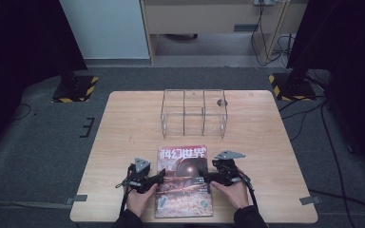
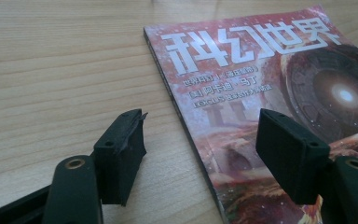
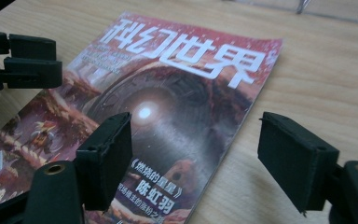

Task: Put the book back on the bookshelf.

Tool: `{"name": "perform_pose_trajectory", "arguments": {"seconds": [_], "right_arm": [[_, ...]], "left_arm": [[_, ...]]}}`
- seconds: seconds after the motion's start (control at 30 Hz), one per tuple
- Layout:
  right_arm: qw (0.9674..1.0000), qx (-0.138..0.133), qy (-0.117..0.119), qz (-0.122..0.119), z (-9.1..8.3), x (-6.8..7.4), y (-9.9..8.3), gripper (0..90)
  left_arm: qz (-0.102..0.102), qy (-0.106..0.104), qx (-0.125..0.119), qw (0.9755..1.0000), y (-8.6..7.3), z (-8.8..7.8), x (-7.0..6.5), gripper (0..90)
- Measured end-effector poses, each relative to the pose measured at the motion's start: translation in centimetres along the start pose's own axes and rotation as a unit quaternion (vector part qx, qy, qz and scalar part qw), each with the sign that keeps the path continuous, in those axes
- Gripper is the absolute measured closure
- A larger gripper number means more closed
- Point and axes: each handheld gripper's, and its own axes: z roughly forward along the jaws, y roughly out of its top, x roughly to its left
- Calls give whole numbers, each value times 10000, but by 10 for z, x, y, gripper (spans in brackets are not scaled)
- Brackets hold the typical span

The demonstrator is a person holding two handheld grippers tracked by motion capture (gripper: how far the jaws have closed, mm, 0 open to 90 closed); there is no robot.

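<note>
- While both tongs, left and right, stand open astride the edges of the red glossy magazine, nothing is gripped.
- Closing at mid-frame against the wooden counter could, I judge, pinch just the cover, creasing it.

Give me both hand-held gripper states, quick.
Left hand-held gripper: open, jaws straddling the magazine's spine edge, not gripping.
Right hand-held gripper: open, jaws straddling the magazine's other edge, holding nothing.

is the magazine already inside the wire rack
No, in the high view the magazine lies flat on the table near the front edge, well apart from the wire rack standing farther back.
</note>
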Motion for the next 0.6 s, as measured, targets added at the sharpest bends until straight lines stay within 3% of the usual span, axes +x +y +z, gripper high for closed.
{"name": "perform_pose_trajectory", "arguments": {"seconds": [0.27, 0.6], "right_arm": [[9997, 182, 134, 42, 9, 6, -12, 299], [9996, 212, 174, 108, 13, 8, -17, 293]], "left_arm": [[26, -24, 48, 10000, -1, 1, -3, 328], [79, -8, 116, 9999, -2, 2, -5, 324]]}}
